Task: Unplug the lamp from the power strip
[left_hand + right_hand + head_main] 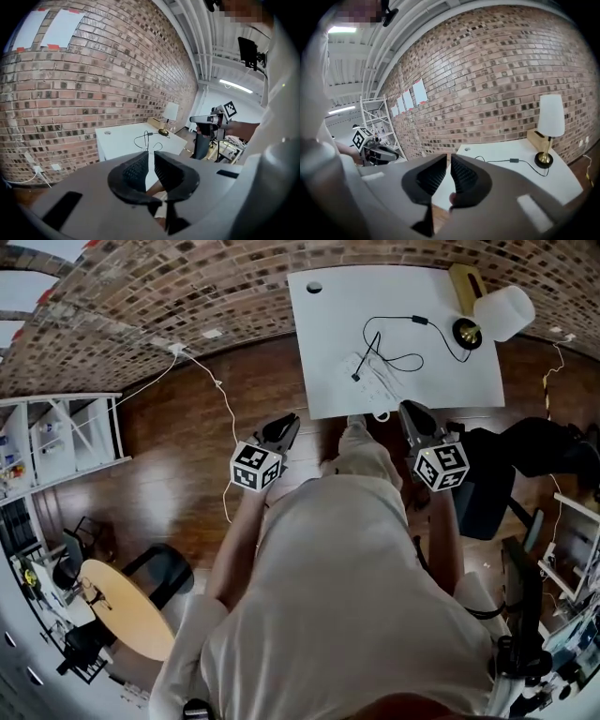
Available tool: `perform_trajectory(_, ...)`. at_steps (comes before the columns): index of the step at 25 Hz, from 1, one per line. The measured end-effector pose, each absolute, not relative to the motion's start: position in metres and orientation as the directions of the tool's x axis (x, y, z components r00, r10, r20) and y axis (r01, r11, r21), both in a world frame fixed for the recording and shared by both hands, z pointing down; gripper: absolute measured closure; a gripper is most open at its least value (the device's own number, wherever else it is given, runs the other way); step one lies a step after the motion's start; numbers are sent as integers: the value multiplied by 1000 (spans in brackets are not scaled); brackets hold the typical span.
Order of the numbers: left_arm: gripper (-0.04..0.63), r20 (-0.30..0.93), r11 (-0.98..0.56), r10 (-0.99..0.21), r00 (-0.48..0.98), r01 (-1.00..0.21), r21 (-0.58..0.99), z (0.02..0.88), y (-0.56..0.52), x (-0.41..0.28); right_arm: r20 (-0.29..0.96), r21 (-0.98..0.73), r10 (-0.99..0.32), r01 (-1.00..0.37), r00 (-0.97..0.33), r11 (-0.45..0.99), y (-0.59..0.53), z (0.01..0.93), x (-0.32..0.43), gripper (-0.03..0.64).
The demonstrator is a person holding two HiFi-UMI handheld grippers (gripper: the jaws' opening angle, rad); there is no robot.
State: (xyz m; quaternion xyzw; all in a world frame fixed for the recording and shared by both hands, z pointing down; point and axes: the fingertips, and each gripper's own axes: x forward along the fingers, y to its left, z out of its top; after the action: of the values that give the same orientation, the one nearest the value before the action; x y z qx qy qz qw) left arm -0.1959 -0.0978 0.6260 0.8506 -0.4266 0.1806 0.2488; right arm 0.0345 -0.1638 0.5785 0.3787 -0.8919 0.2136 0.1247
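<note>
A white table (441,371) stands against the brick wall. On it a lamp (497,315) with a white shade and brass base stands at the far right. Its black cord (403,338) loops across the top to a white power strip (370,379) near the front edge, where the plug stands. My left gripper (291,420) and right gripper (410,411) hover over the floor short of the table's front edge, both shut and empty. The left gripper view shows the jaws (151,153) close together, with the cord (145,138) beyond them. The right gripper (449,157) faces the lamp (550,117).
A wooden box (466,282) sits behind the lamp. A black chair (487,488) stands to the right of my right gripper. A white cable (225,409) runs from a wall socket across the wooden floor. A white shelf rack (56,437) and a round wooden table (127,610) are at the left.
</note>
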Motion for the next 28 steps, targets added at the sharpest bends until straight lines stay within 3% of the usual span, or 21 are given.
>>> perform_trajectory(10,589,628,-467,-557,544,-830,305,655,-192,-175,514,-289,-419,-611,-748,737,-234,634,4,598)
perform_trajectory(18,591,686,-439,-490,538,-832,340,697,-229,-152,666,-220,-223,-473,-712,853,-251,711,-5,585)
perform_trajectory(28,591,686,-499,-250,683,-698,513,792,-256,-123,808,-175,-67,-346,-586,922,-242,773,-32,548)
